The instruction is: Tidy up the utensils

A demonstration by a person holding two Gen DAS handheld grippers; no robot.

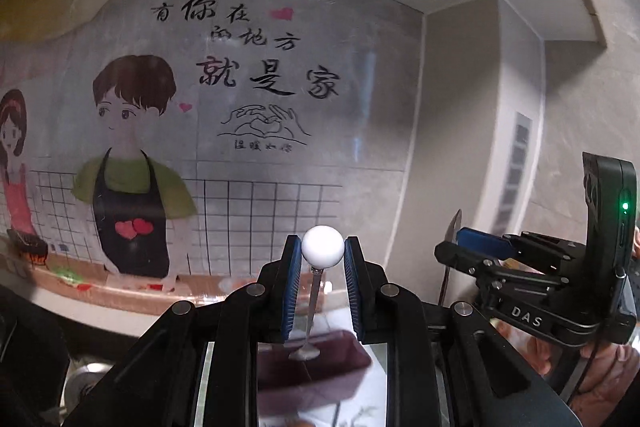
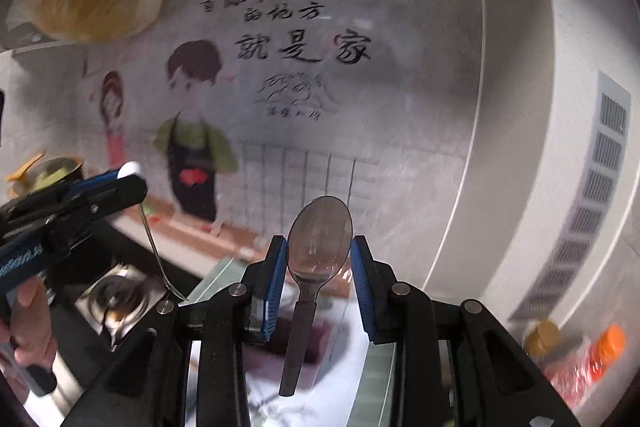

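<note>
Two tools are raised before the far picture wall. The left tool [image 1: 322,259] pinches a white-knobbed spoon [image 1: 322,247] hanging bowl-down, while the right tool [image 2: 319,263] clamps a metal spoon [image 2: 319,239], bowl up, handle dangling.

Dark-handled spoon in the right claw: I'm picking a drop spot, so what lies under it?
Under the dark-handled spoon, held by its bowl in the right claw, a blurred maroon tray shows on a pale surface. Claw parts cover the tray's edges, and blur hides any contents.
</note>
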